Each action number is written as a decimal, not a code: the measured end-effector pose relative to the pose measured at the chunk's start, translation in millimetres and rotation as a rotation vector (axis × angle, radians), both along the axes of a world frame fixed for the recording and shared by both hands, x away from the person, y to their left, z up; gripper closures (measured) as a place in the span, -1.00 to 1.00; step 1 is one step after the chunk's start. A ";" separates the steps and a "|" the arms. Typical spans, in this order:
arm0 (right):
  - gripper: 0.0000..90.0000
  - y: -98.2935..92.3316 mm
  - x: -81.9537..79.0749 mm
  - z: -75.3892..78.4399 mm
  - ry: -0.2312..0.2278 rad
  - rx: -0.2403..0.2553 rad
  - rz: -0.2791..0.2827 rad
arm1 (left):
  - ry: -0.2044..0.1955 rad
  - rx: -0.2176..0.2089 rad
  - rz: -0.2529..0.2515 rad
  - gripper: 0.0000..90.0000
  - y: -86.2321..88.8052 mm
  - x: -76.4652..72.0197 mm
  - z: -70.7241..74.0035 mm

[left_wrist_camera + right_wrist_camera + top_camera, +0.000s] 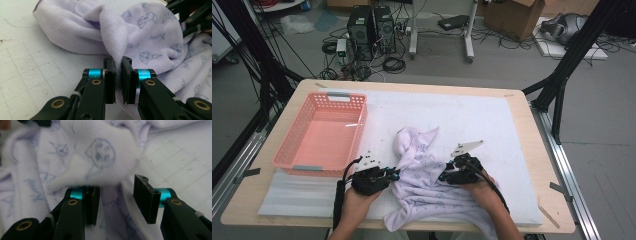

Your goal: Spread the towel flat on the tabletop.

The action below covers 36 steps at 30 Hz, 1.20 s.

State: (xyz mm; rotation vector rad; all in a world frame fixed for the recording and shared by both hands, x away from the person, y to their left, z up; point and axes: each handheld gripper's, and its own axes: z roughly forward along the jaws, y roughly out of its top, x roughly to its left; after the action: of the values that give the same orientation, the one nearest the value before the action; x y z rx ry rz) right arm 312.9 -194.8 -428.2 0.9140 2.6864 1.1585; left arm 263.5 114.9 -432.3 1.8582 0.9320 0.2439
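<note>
A pale wooden bench point(547, 200) stands on a grey floor point(612, 150), its top covered by a white gridded mat point(472, 115). Black frame struts point(569, 55) rise at both sides. Behind the bench, two black computer towers point(371, 29) sit among tangled cables point(393, 64). A white stand's legs point(468, 35) and a cardboard box point(514, 16) are farther back. Light is even and soft.

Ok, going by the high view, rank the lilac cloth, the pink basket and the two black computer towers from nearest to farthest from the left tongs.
1. Lilac cloth: pinched in the left tongs.
2. Pink basket: beyond them, to the left, on the table.
3. Computer towers: on the floor past the table's far edge.
</note>
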 end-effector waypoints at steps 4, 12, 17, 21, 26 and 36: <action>0.83 8.1 4.5 -3.7 -0.048 -0.109 -0.041 | 0.008 0.000 0.000 0.83 2.8 -2.1 -3.1; 0.89 -49.8 5.7 2.9 -0.133 -0.168 -0.327 | 0.023 0.015 0.002 0.84 -0.6 -5.0 -8.1; 0.88 -99.8 -1.1 3.0 -0.100 -0.137 -0.467 | 0.031 0.010 -0.025 0.85 -9.9 -2.3 -10.7; 0.88 -117.8 -11.3 4.2 -0.094 -0.158 -0.517 | 0.038 0.003 -0.060 0.84 -25.0 -1.4 -11.3; 0.54 -128.4 -27.4 8.2 -0.117 -0.098 -0.528 | 0.070 0.003 -0.052 0.43 -31.9 10.7 -6.9; 0.43 -146.4 -42.3 8.5 -0.191 -0.034 -0.582 | 0.034 0.031 -0.038 0.14 -59.0 57.3 25.4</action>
State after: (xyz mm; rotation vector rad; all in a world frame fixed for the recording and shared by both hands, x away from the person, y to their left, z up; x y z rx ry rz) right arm 270.6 -341.2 -419.7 1.3707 2.0682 0.9962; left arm 320.8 55.9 -406.8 1.9122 0.9205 0.2053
